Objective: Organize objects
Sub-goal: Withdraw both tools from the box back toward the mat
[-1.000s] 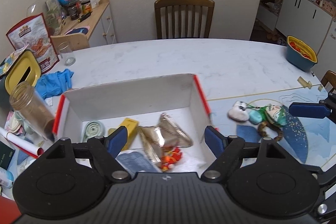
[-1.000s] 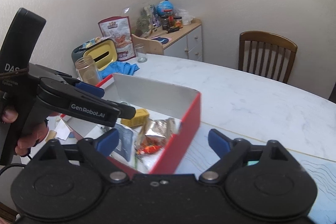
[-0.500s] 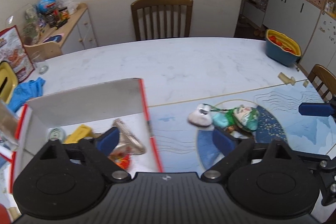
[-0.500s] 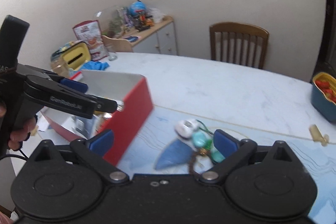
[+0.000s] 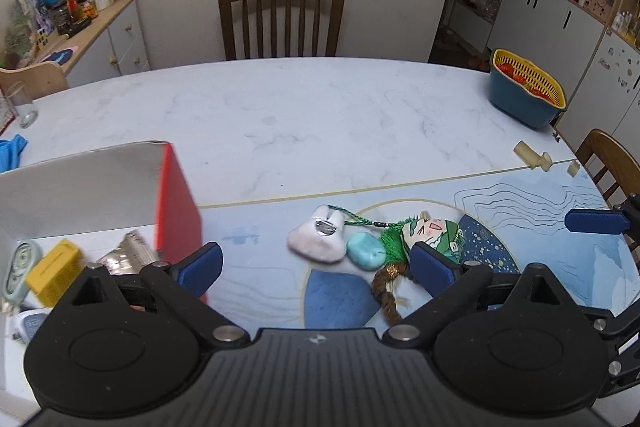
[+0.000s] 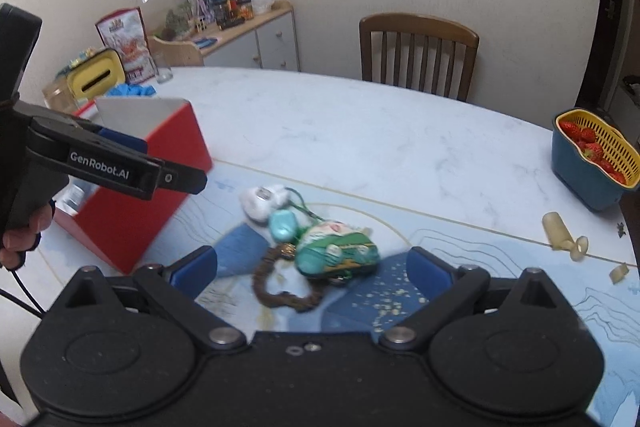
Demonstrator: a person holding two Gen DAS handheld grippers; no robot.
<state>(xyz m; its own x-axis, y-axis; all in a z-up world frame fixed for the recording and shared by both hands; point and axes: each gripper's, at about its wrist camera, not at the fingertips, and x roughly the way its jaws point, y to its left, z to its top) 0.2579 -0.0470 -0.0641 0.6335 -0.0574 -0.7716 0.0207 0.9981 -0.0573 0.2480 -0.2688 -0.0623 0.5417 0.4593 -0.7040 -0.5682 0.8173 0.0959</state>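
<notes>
A cluster of trinkets lies on the blue mat: a white tooth-shaped plush (image 5: 318, 241), a teal piece (image 5: 366, 255), a green doll keychain (image 5: 430, 231) and a brown braided cord (image 5: 388, 291). My left gripper (image 5: 316, 267) hovers open just above and short of them, with nothing between its fingers. My right gripper (image 6: 312, 267) is open too. The doll keychain (image 6: 338, 253) and cord (image 6: 280, 287) lie below, between its fingers, untouched. The red box (image 5: 178, 203) with a white inside stands to the left, holding a yellow block (image 5: 54, 271) and foil packets (image 5: 128, 259).
A blue-and-yellow basket of strawberries (image 6: 592, 163) sits at the table's right edge, with beige scraps (image 6: 560, 233) near it. A wooden chair (image 5: 282, 19) stands behind the table. A glass (image 5: 22, 105), a blue glove and clutter line the left end.
Both grippers have swung right and lower, from over the red box to over the trinkets on the mat. The left jaws have spread wider.
</notes>
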